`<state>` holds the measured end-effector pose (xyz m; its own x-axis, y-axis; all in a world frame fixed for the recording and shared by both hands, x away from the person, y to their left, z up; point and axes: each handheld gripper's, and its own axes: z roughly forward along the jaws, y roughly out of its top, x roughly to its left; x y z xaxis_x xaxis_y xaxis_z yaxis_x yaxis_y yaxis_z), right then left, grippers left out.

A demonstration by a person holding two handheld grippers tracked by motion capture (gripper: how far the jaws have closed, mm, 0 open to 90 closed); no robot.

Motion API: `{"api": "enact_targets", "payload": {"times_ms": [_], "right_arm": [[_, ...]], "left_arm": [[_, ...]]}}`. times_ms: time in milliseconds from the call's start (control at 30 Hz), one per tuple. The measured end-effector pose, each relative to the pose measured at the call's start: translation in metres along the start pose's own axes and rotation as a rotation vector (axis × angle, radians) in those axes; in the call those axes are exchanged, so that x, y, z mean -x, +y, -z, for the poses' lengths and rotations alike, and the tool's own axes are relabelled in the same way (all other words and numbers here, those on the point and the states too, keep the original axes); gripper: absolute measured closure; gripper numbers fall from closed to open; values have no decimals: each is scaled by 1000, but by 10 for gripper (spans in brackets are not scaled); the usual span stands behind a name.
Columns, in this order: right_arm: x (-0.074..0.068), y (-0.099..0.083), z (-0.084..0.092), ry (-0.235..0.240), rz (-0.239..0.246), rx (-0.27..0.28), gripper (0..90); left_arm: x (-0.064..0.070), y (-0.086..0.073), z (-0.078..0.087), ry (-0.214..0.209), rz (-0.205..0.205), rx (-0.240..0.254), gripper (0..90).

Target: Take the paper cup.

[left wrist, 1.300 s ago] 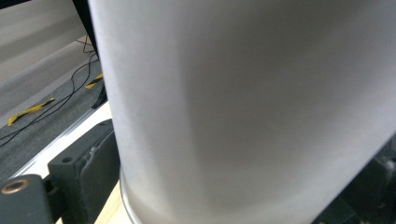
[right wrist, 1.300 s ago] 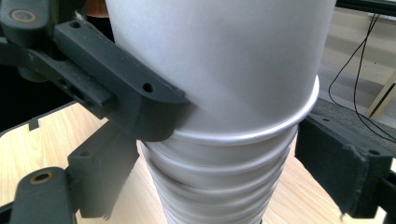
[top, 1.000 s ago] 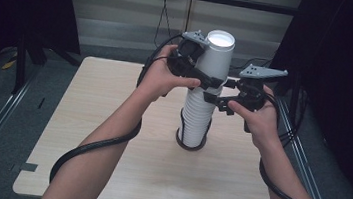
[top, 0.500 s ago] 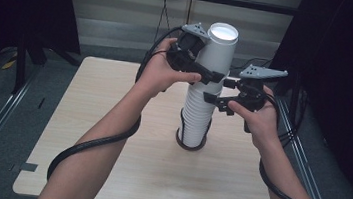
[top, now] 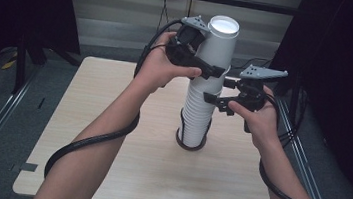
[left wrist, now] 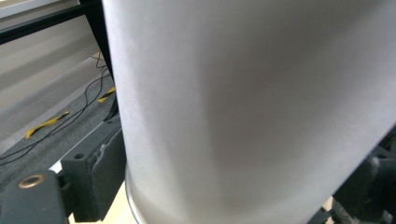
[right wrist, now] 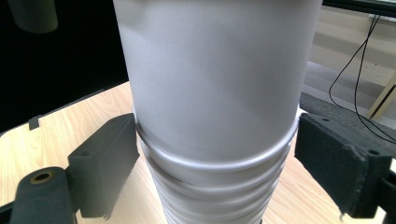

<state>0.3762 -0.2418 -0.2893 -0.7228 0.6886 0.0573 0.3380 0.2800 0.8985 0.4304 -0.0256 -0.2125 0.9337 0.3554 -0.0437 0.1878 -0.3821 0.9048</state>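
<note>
A tall stack of white paper cups (top: 196,117) stands mouth-down in a black ring (top: 181,141) on the table. My left gripper (top: 212,67) is shut on the top cup (top: 220,41), which sits raised and slightly tilted above the rest. Its jaws have just been closing with that cup between them. In the left gripper view the cup (left wrist: 252,107) presses against the left pad (left wrist: 105,172). My right gripper (top: 218,91) is lower down, shut on the stack. Its pads (right wrist: 109,158) bear on the stacked rims (right wrist: 215,196) just under the top cup (right wrist: 215,79).
The light wooden table (top: 114,97) has bare room on every side of the stack. Both cables loop over its near half. Metal rails run along the floor to the left and right, and dark curtains hang at both sides.
My left gripper has risen with the top cup, which now stands higher out of the stack. The right gripper and the stack have stayed put.
</note>
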Motion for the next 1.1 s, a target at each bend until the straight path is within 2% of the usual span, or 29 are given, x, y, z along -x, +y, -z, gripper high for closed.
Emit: {"api": "enact_targets", "payload": {"times_ms": [567, 800, 1100], "right_arm": [[0, -1, 0, 3, 0, 5, 132], [1, -2, 0, 6, -4, 7, 131], [1, -3, 0, 8, -9, 5, 131]], "left_arm": [[1, 11, 10, 14, -14, 22, 121], [2, 15, 14, 19, -12, 48, 125], [2, 19, 15, 25, -14, 51, 128]]}}
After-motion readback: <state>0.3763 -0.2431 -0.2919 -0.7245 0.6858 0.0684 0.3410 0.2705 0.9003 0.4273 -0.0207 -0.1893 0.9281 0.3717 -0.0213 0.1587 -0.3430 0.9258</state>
